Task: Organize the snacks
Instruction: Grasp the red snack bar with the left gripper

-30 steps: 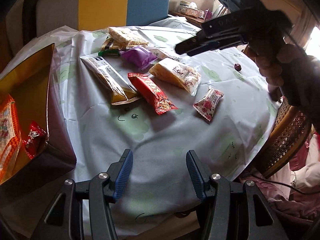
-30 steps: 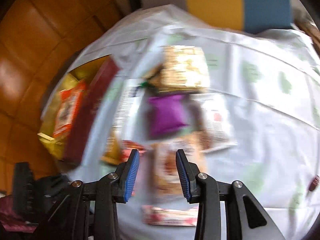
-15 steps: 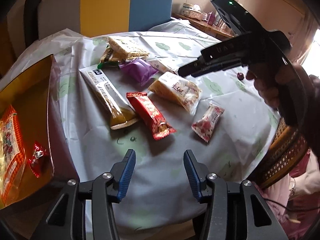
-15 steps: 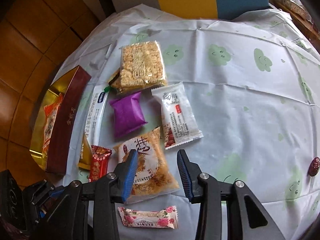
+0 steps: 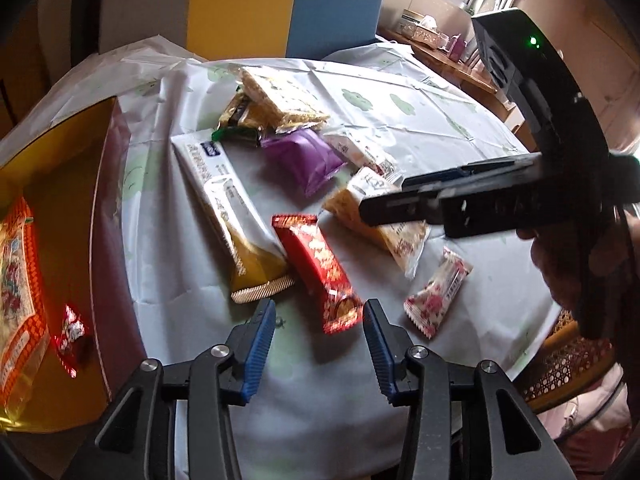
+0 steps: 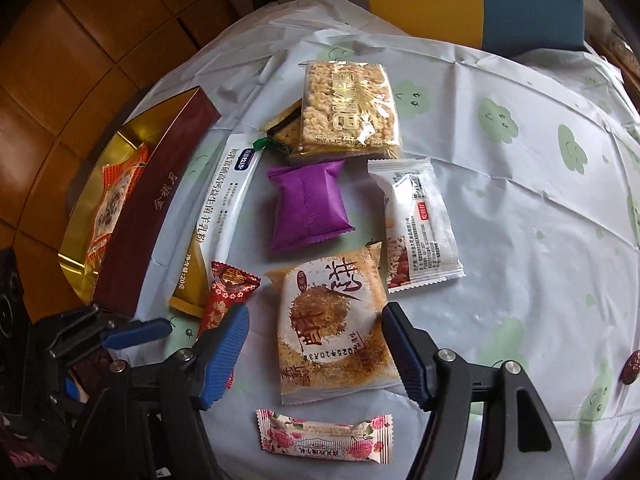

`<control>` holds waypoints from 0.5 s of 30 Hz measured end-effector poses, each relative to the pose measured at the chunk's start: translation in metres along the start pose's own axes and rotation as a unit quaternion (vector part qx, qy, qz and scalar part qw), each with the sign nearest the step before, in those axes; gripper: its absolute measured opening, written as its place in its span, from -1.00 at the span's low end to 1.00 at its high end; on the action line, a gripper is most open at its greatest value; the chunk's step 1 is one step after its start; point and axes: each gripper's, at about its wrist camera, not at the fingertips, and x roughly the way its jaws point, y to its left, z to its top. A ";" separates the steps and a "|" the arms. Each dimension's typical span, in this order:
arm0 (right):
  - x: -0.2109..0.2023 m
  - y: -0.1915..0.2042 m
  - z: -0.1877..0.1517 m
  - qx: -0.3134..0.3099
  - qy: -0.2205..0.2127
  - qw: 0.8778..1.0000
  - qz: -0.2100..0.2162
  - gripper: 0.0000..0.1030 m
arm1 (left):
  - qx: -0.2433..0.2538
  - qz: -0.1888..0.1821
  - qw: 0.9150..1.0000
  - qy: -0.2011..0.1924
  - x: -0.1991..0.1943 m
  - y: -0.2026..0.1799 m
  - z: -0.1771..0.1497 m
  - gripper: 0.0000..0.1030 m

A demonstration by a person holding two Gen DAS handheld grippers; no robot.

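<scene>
- My right hand-held gripper (image 6: pixel 314 342) hangs over the floss cake (image 6: pixel 334 326); its jaws are opening, one on each side of the packet, and neither pad presses on it.
- My left hand-held gripper (image 5: pixel 319 322) has its jaws apart and closing, with the near end of the red bar (image 5: pixel 320 272) showing in the gap; I cannot tell that the pads touch it.
- The snacks lie in a loose cluster on the table (image 6: pixel 520 240): a purple pack (image 6: pixel 308 204) past the floss cake, a white sachet (image 6: pixel 418 220) just beside it, and a rice crisp (image 6: pixel 350 110) farthest off, overlapping a dark wrapper.
- A long white stick (image 6: pixel 218 216) lies along the left of the cluster, its gold end touching the red bar.
- A rose candy (image 6: pixel 324 442) lies nearest me, apart from the floss cake.
- The box (image 5: pixel 60 208) sits at the table's left edge, holding an orange packet (image 5: pixel 18 272) and a small red candy (image 5: pixel 70 332).
</scene>
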 end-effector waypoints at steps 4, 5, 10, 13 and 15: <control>0.004 0.005 -0.001 -0.021 0.005 0.999 -0.024 0.36 | 0.003 0.010 1.000 0.004 0.008 -0.004 0.007 -0.11; 0.004 0.004 -0.002 -0.027 0.003 0.999 -0.034 0.35 | 0.005 0.015 1.000 0.005 0.011 -0.005 0.010 -0.11; 0.008 -0.001 -0.002 -0.026 0.009 0.998 -0.061 0.29 | 0.012 0.031 0.999 0.010 0.023 -0.010 0.017 -0.21; 0.009 -0.003 -0.002 -0.019 0.016 0.998 -0.056 0.29 | 0.013 0.045 0.999 0.010 0.029 -0.010 0.021 -0.36; 0.009 -0.007 -0.001 -0.008 0.020 0.999 -0.048 0.29 | 0.013 0.048 0.999 0.005 0.031 -0.010 0.022 -0.47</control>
